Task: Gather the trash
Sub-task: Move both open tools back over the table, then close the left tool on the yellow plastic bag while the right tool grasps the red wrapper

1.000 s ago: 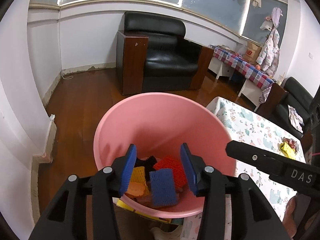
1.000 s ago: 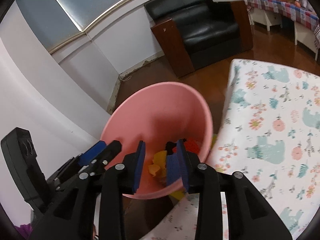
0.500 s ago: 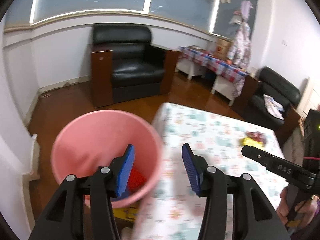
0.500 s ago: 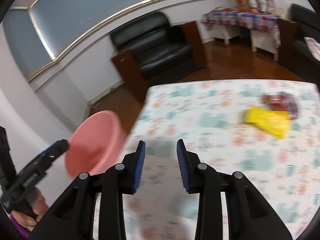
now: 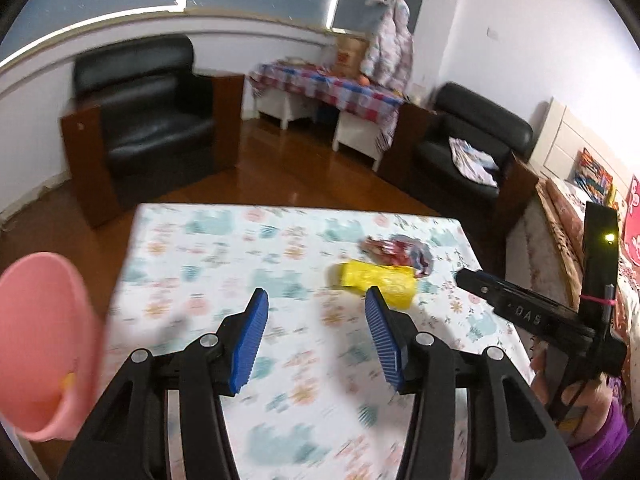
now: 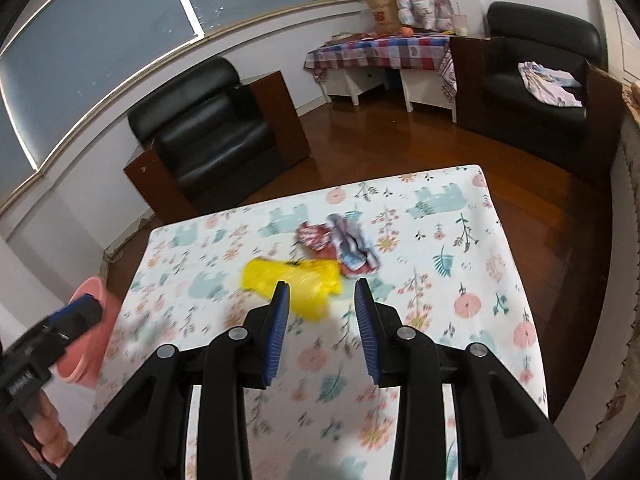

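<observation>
A crumpled yellow plastic bag (image 6: 296, 280) lies on the floral tablecloth (image 6: 460, 280), with a red, white and blue wrapper (image 6: 340, 242) just behind it. My right gripper (image 6: 322, 300) is open and empty, hovering just short of the yellow bag. My left gripper (image 5: 314, 312) is open and empty above the table; the yellow bag (image 5: 376, 280) and the wrapper (image 5: 394, 250) lie ahead to its right. The pink bin (image 5: 40, 340) stands off the table's left edge; it also shows in the right wrist view (image 6: 90, 336).
A black armchair (image 6: 208, 128) stands beyond the table's far side. A second black armchair (image 6: 544, 80) with cloth on it is at the back right. A side table with a checked cloth (image 6: 380, 48) stands by the far wall. Wooden floor surrounds the table.
Both grippers have swung right, away from the pink bin and over the table. The yellow bag and wrapper are now close in front of the right gripper. Both stay open and empty.
</observation>
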